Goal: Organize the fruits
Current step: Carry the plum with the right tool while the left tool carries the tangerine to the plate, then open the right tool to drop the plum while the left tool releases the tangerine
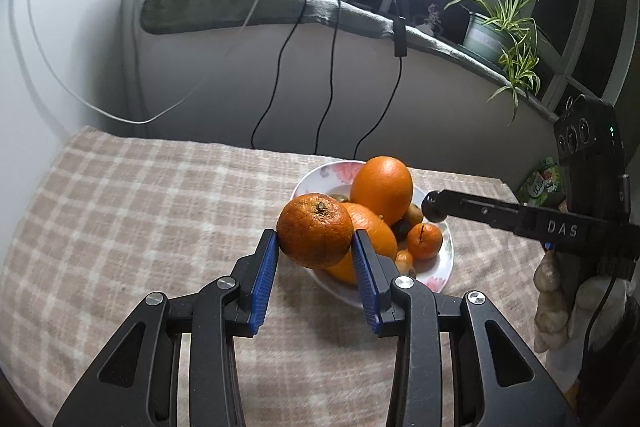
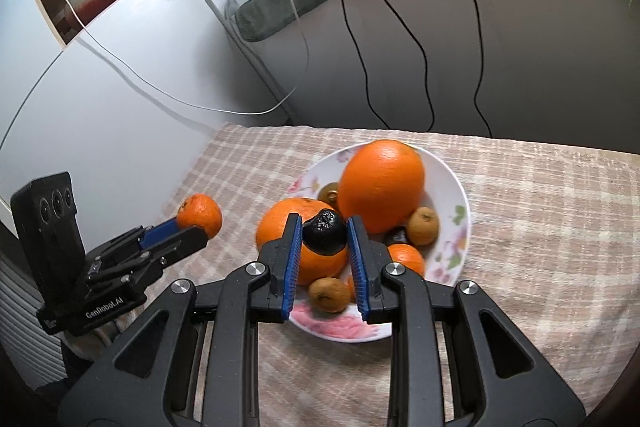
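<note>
Fruits [image 2: 382, 185] sit heaped in a floral bowl [image 2: 456, 195] on the checked cloth [image 1: 140, 195] — the left gripper [image 1: 315, 249], marked "GenRobot.AI", clamps a mandarin [image 1: 315, 235] beside the bowl, while the right gripper [image 2: 324, 247], lettered "DAS", pinches a small black fruit [image 2: 324, 235] above it.

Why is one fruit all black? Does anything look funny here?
Yes. The black fruit pinched in the right gripper is dark and wrinkled, unlike the bright oranges in the bowl; it may be spoiled or dried. The mandarin in the left gripper has brownish, rough patches on its skin. Nothing is spilled.
</note>
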### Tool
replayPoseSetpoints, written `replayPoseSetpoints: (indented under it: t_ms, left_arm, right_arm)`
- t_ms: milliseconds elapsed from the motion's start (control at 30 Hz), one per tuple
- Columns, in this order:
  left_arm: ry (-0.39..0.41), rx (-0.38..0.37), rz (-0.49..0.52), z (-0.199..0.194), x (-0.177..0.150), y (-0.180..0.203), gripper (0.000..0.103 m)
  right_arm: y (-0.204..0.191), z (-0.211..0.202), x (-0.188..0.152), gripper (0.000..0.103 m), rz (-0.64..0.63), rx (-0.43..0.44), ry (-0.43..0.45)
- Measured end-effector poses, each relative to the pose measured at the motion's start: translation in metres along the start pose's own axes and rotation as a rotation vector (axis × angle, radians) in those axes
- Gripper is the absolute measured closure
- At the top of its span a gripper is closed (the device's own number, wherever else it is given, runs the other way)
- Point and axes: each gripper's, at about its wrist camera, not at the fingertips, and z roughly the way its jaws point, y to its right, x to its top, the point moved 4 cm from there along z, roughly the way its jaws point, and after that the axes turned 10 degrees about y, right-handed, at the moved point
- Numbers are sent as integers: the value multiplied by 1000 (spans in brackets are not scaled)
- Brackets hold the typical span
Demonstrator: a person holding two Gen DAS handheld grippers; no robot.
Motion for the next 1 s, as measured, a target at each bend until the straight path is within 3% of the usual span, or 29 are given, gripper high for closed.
replayPoseSetpoints:
  t_ms: [533, 1000]
  left_arm:
    - [-35, -61, 38, 28, 5, 30, 67]
    - [-49, -86, 75, 34, 4, 52, 66]
  right_arm:
    - [23, 1, 1, 79, -8, -63, 7]
    - [22, 6, -1, 79, -13, -45, -8]
